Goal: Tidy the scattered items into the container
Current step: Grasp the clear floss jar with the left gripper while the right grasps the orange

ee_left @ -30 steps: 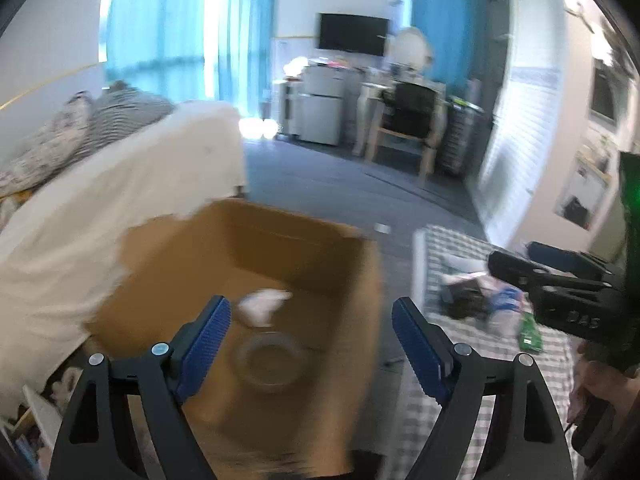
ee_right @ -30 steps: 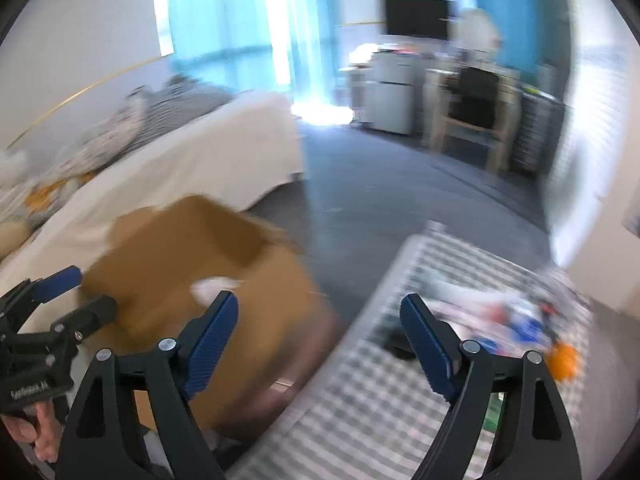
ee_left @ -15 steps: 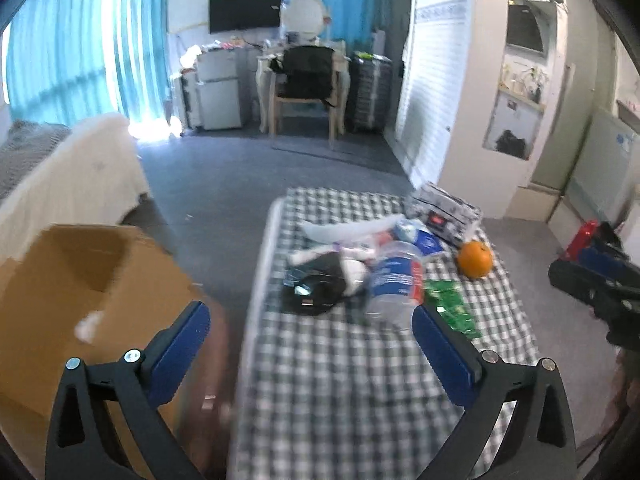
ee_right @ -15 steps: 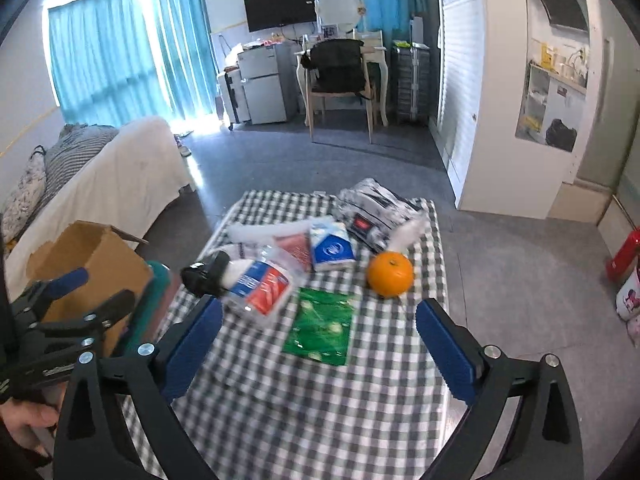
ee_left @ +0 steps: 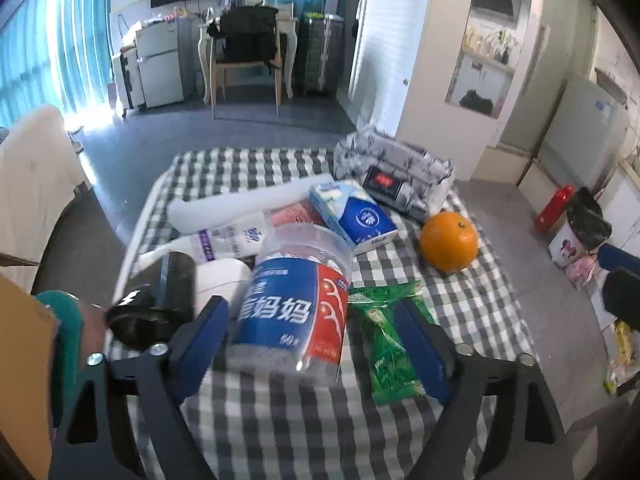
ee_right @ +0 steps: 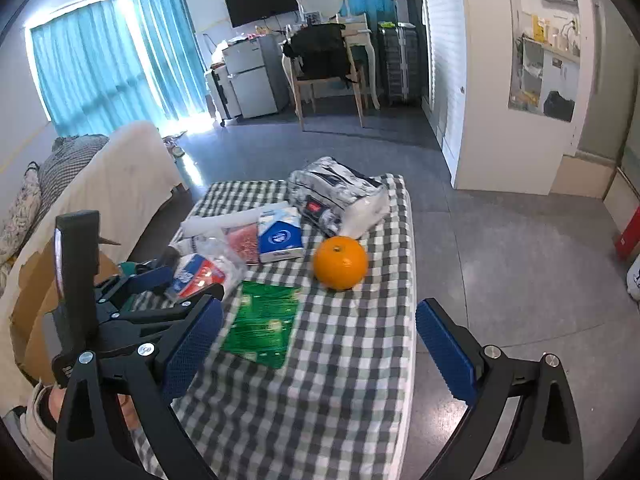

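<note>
On the checkered table (ee_left: 280, 420) lie a clear plastic jar with a blue and red label (ee_left: 294, 304), an orange (ee_left: 450, 246), a green packet (ee_left: 386, 344), a blue tissue pack (ee_left: 352, 216), a patterned package (ee_left: 396, 174) and a black cylinder (ee_left: 160, 300). My left gripper (ee_left: 312, 344) is open, its fingers on either side of the jar's near end. My right gripper (ee_right: 316, 346) is open and empty above the table's right part, near the green packet (ee_right: 262, 324) and the orange (ee_right: 340, 262). The cardboard box (ee_right: 36, 300) stands at the table's left.
A white bed (ee_right: 120, 184) lies left of the box. A chair (ee_right: 324, 64), a small fridge and a desk stand at the far wall. Grey floor runs right of the table, with a red canister (ee_left: 554, 208) and bags at the right wall.
Both grippers swung from the box to the table. The left gripper then moved in close around the jar. The right gripper moved a little nearer the table.
</note>
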Motion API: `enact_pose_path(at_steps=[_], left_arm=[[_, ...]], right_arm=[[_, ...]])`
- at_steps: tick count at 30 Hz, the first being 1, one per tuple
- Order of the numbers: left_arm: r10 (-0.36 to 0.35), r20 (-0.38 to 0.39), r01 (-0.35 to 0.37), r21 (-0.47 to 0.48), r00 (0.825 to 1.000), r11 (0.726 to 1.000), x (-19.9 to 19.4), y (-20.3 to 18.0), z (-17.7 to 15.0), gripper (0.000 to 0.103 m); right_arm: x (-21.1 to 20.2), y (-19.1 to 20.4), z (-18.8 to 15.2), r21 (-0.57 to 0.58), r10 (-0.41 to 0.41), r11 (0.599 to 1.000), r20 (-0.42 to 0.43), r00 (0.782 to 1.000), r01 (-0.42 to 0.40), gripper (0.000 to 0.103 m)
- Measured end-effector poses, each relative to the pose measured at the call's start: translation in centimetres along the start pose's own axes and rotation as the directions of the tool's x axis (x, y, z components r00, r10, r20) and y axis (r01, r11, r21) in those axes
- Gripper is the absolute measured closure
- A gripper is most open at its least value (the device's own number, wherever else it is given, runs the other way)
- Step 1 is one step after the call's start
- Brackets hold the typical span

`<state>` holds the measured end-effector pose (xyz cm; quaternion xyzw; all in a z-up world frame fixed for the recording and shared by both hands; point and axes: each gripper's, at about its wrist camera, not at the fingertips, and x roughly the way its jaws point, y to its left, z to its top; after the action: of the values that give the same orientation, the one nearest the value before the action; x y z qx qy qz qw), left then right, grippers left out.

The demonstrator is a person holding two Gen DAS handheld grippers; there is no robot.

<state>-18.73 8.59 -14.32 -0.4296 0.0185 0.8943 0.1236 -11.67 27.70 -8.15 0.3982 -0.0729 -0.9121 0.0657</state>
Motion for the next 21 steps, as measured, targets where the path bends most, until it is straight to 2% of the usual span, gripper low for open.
enact_pose_path(at_steps=[3,7,16,21], left_arm=[[0.02,-0.005,-0.02,0.006,1.0,1.0,1.1,-0.1,-0.2,0.021],[0.021,-0.029,-0.021,0.011,0.999,1.0,2.1,-0.1,-0.5,0.04],[0.021,-0.01,-0.021,0.02,1.0,1.0,1.9,-0.1,-0.8,0.041],[0.02,0.001,-0.02,0.013,1.0,1.0,1.2,-0.1,-1.0,0.041]], right_arm=[[0.9,-1.0,-0.1,0.027,0.014,1.0,-0.016,1.0,-0.013,0.005],[1.6,-1.5,-0.1,0.041,0.021,0.999,-0.025,0.999,-0.02,0.005],[3.2,-0.5,0.2,0.016,0.029,0.999,-0.039,0.999,-0.028,0.005],[5.9,-0.6,1.0,-0.011,0.003,1.0,-0.075,0.997,-0.004,0.005]])
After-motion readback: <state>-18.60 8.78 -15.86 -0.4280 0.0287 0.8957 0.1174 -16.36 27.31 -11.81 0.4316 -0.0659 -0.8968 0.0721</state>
